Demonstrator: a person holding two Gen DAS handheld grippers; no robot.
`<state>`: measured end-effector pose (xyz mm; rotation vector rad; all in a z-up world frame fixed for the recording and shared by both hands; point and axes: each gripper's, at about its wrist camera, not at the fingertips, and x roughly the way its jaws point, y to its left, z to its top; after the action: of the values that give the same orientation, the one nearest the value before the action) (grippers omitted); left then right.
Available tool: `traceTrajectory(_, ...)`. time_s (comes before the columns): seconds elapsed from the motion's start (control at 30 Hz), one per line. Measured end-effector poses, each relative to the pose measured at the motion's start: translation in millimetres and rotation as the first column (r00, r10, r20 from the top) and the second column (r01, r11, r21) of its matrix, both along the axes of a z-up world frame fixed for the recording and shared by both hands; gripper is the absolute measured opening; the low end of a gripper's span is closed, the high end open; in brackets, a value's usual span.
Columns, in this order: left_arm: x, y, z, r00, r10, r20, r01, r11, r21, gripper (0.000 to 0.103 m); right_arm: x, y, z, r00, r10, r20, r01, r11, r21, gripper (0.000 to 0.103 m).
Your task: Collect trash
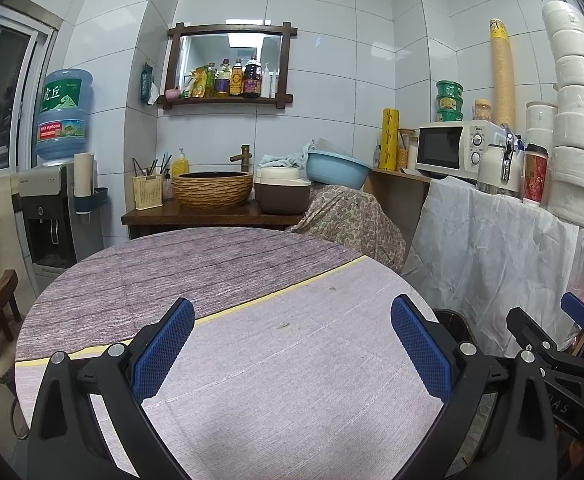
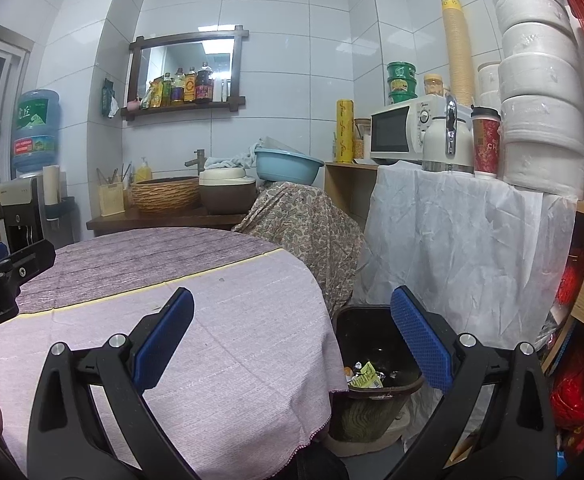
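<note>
A black trash bin (image 2: 376,344) stands on the floor at the right edge of the round table (image 2: 195,320). Crumpled wrappers (image 2: 366,376) lie inside it. Part of the bin's rim (image 1: 454,320) shows in the left wrist view. My left gripper (image 1: 292,344) is open and empty above the table's cloth (image 1: 275,360). My right gripper (image 2: 292,336) is open and empty, over the table's right edge and the bin. The right gripper also shows at the right of the left wrist view (image 1: 548,320). The left gripper's body shows at the left of the right wrist view (image 2: 7,276).
A counter draped in white plastic (image 2: 460,248) stands behind the bin, with a microwave (image 2: 400,128), a kettle (image 2: 448,144) and stacked bowls (image 2: 540,92). A patterned cloth (image 2: 308,232) hangs beside the table. A basket sink (image 1: 211,190) and a water dispenser (image 1: 51,208) stand at the back.
</note>
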<state>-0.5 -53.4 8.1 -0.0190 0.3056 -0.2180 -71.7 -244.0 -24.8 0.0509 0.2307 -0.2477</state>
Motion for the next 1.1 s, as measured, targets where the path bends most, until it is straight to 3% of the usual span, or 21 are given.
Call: traceTrajectory(1.1,1.1,-3.4,-4.4,1.0,0.016,-0.025,-0.016,1.0,0.009,0.097,1.0,-1.0,-1.4,1.0,0.003,-0.011,-0.003,1.0,-0.002,0.097)
